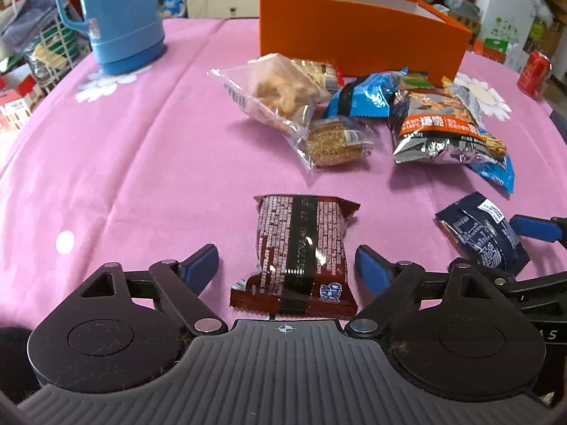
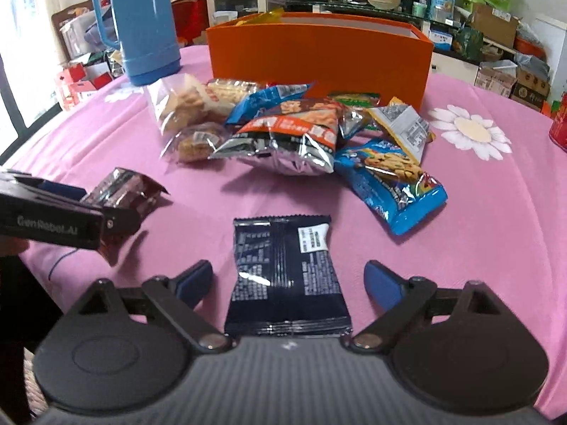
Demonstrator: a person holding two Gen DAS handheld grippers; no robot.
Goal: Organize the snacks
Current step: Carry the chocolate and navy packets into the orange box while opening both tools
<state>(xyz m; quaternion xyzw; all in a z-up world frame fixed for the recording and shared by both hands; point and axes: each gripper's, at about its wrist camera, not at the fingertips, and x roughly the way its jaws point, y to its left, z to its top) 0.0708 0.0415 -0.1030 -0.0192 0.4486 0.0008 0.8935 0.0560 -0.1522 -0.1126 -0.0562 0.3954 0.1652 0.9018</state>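
On pink tablecloth (image 1: 141, 163): brown snack pack (image 1: 301, 251) lies flat between left gripper (image 1: 287, 265) fingers, jaws spread, pads clear of wrapper. Dark blue pack (image 2: 283, 276) lies flat between right gripper (image 2: 288, 279) fingers, jaws likewise wide, not touching. Snack pile (image 2: 283, 131) beyond, before orange box (image 2: 319, 56). Blue thermos (image 1: 117, 17) far left.
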